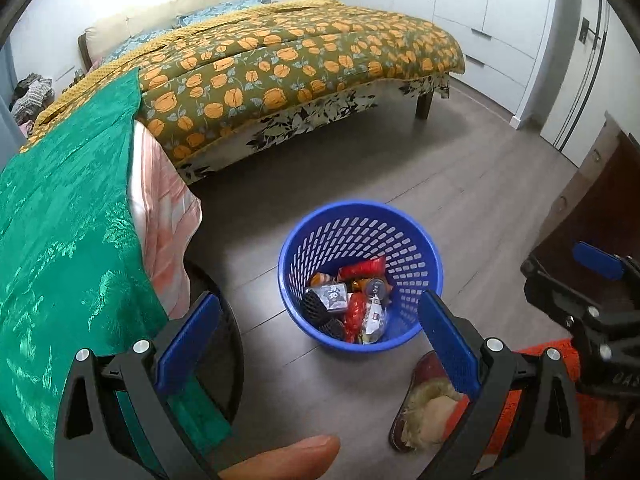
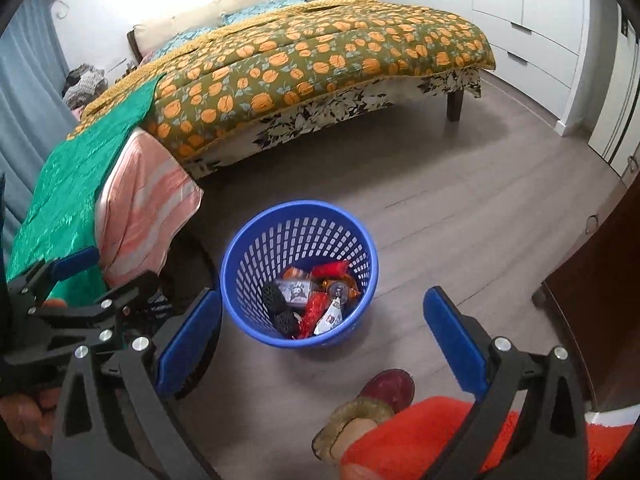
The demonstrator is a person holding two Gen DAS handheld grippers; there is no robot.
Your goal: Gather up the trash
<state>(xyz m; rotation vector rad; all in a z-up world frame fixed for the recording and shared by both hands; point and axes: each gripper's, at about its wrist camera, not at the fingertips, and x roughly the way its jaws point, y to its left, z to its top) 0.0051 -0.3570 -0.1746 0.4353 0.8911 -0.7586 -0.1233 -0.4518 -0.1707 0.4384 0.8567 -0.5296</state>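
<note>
We see left gripper (image 1: 320, 328) spread wide, holding nothing | right gripper (image 2: 324, 320) spread wide too, empty | blue basket (image 1: 296, 240) of trash (image 1: 352, 300) sits ahead between our fingers

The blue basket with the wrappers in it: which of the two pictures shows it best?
The right wrist view: the blue basket stands whole between the open fingers, trash visible inside. In the left wrist view, the blue basket is partly hidden at its near right rim by a finger pad.
</note>
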